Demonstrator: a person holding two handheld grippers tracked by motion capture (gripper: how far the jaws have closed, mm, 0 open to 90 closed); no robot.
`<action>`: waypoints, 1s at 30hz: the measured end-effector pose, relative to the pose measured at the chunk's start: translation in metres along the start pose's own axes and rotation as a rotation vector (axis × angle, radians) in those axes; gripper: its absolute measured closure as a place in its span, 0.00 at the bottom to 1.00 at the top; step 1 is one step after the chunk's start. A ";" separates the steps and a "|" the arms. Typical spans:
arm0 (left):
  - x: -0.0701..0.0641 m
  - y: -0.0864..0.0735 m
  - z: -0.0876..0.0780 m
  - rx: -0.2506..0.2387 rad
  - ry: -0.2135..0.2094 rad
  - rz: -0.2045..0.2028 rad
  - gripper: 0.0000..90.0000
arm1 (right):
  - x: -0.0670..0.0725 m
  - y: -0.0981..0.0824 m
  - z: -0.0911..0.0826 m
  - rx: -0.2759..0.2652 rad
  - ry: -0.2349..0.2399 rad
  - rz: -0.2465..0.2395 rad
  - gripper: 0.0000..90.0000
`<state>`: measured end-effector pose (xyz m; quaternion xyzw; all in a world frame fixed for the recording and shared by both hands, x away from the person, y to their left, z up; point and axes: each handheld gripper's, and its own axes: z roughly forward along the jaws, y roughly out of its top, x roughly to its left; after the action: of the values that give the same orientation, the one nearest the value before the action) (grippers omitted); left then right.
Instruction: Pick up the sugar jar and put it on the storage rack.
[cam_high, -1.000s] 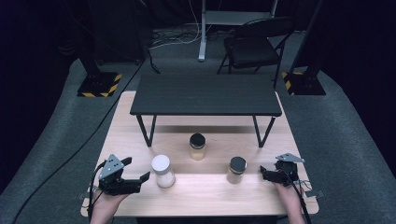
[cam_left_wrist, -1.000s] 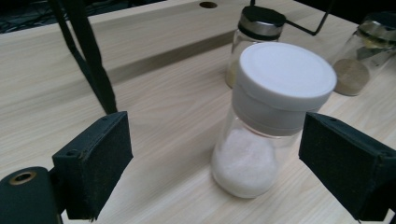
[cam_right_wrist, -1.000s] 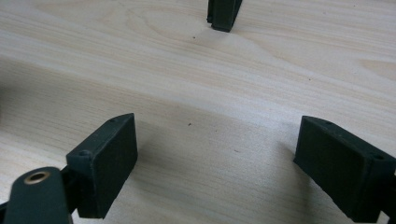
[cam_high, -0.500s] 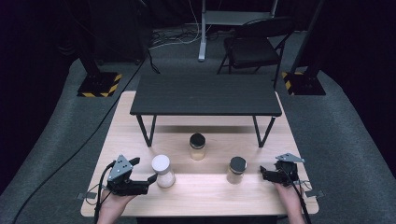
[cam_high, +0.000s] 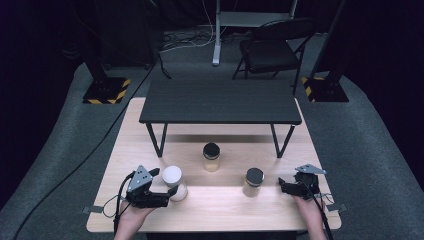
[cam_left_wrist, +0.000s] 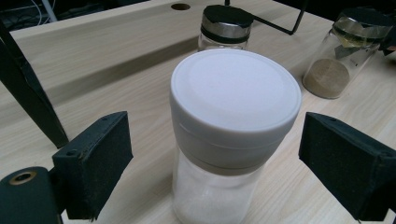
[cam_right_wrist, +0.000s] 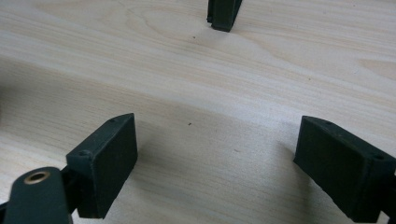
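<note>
A: Status, near to far?

B: Left claw (cam_high: 172, 192) at the near left of the desk (cam_high: 225, 210). Jaws apart, straddling the white-lid jar (cam_left_wrist: 233, 135). Gap on both sides in the left gripper view, pads not pressing on it.

A: Jar contents?

B: Clear body, white fill, looks like fine powder or salt. Can't tell which. Upright on the desk, wide white screw lid on.

A: Right side?

B: Right claw (cam_high: 281, 186) near the right edge, jaws apart, bare wood between them in the right gripper view. Well apart from the left one.

A: Other containers?

B: Two more. Black-lid jar (cam_high: 253, 182) just left of the right claw, clear glass, a low layer of tan powder at the bottom, mostly air above. Farther back, centre, a second black-lid jar (cam_high: 211, 156) with yellowish fill; in the left gripper view it has a metal band under the lid.

A: Beyond that?

B: Black shelf (cam_high: 220, 101) on thin legs spanning the far half of the desk. Folding chair (cam_high: 272, 47) on the floor behind.
</note>
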<state>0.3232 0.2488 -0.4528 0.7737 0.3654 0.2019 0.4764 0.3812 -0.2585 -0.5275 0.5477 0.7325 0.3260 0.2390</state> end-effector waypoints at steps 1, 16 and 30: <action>-0.001 0.000 0.001 0.001 0.002 0.000 0.10 | 0.000 0.000 0.000 0.000 0.000 0.000 0.13; -0.004 -0.006 0.022 -0.015 0.032 -0.030 0.13 | 0.000 0.000 0.000 0.000 0.000 0.000 0.13; -0.005 -0.008 0.039 -0.033 0.040 -0.003 0.26 | 0.000 0.000 0.000 0.000 -0.001 0.001 0.13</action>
<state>0.3429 0.2237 -0.4777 0.7611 0.3727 0.2226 0.4819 0.3811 -0.2584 -0.5275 0.5483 0.7322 0.3259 0.2390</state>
